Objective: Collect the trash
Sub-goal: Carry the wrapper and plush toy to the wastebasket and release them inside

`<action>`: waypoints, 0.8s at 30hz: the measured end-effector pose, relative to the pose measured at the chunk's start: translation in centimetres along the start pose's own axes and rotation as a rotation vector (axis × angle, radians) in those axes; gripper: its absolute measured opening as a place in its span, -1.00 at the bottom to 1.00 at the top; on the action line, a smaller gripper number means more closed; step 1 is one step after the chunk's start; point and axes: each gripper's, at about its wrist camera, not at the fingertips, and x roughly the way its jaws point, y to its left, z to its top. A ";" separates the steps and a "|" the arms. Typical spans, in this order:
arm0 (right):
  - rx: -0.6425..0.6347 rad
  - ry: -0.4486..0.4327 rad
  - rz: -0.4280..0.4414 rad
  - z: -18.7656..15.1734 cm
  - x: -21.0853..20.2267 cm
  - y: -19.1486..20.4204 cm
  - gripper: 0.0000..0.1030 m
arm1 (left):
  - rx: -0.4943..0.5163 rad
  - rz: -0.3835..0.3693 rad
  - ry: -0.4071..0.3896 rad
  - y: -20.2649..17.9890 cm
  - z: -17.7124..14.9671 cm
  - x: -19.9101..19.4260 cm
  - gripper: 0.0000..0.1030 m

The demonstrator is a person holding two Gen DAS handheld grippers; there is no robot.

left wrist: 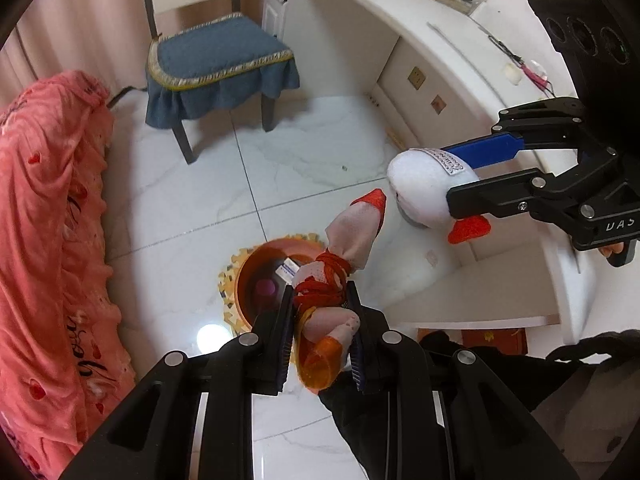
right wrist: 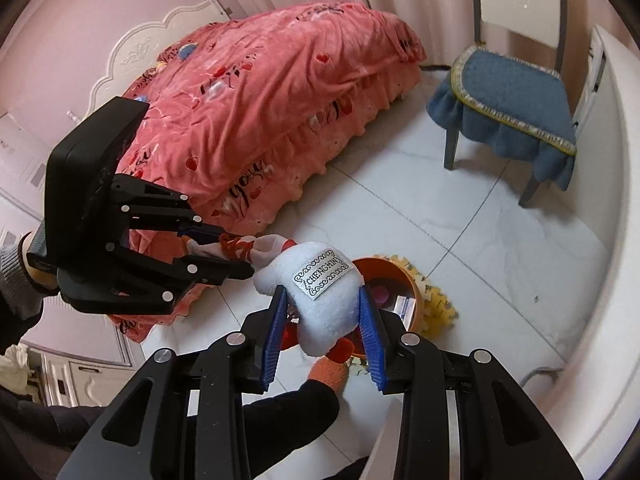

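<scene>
In the left wrist view my left gripper (left wrist: 319, 296) is shut on a cloth bundle (left wrist: 352, 236), pale fabric with red tips, tied with red cord. It hangs over an orange bin (left wrist: 280, 245) on the floor; a white box (left wrist: 289, 270) and a pink round thing (left wrist: 265, 289) lie inside. To the right, my right gripper (left wrist: 448, 176) is shut on a white plush item (left wrist: 416, 184). The right wrist view shows that gripper (right wrist: 323, 296) with blue pads pressing the plush (right wrist: 332, 320), which bears a silver label. The left gripper (right wrist: 238, 252) holds the bundle (right wrist: 264, 246) beside it, and the bin (right wrist: 384, 264) stands just behind.
A yellow mat (left wrist: 230, 280) lies under the bin on white floor tiles. A bed with a pink cover (right wrist: 260, 100) fills the left. A blue-cushioned chair (right wrist: 508, 112) stands beyond. A curved white desk (left wrist: 460, 40) runs along the right. A person's dark sleeve and orange foot (right wrist: 328, 372) are below.
</scene>
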 end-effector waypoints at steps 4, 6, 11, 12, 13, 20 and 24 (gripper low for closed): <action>0.018 0.024 -0.004 0.4 2.4 -0.4 -0.30 | -0.013 -0.013 0.016 1.2 -0.1 0.9 -0.51; 0.030 0.034 -0.006 0.6 3.6 -0.6 -0.30 | -0.017 -0.019 0.024 1.8 0.0 1.4 -0.51; 0.057 0.048 -0.008 1.0 5.4 -1.0 -0.27 | -0.022 -0.030 0.046 3.0 -0.1 2.7 -0.51; 0.059 0.051 -0.009 1.1 5.8 -1.1 -0.26 | -0.021 -0.034 0.049 3.0 -0.1 2.9 -0.51; 0.061 0.054 -0.012 1.2 6.2 -1.2 -0.26 | -0.020 -0.037 0.051 3.1 -0.1 3.1 -0.51; 0.086 0.062 -0.034 1.6 7.5 -1.9 -0.12 | -0.015 -0.023 0.050 3.2 0.0 3.9 0.08; 0.093 0.068 -0.035 1.5 7.7 -2.3 -0.08 | -0.019 -0.017 0.053 3.3 0.1 3.9 0.10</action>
